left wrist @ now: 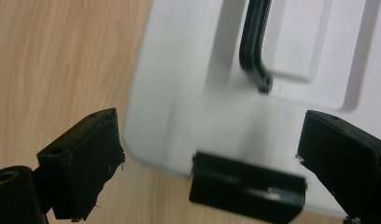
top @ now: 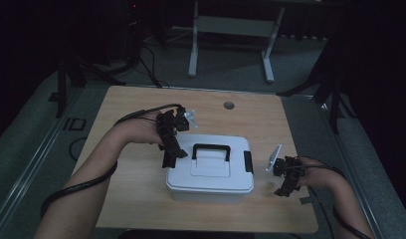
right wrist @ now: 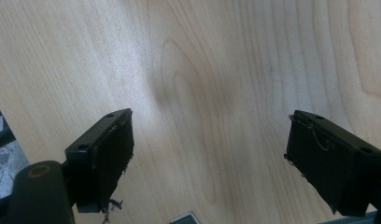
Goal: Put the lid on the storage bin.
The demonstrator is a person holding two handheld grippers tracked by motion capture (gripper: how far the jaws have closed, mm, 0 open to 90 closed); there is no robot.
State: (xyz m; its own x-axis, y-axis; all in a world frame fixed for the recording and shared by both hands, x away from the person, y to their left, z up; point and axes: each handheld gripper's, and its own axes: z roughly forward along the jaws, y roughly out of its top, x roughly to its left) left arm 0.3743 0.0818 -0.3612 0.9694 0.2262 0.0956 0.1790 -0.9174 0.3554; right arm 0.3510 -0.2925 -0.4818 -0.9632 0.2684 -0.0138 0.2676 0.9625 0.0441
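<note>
1 white box (top: 211,174) w/ 2 black latches, both hand-held grippers (top: 172,155) (top: 284,188) released, nothing held

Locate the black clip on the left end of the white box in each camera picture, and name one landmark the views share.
High view: the left clip sits at picture centre, under the left gripper.
Left gripper view: bottom centre, between the open jaws.
Right gripper view: bare wood here, no clip.
Shared landmark: the wooden table.
</note>
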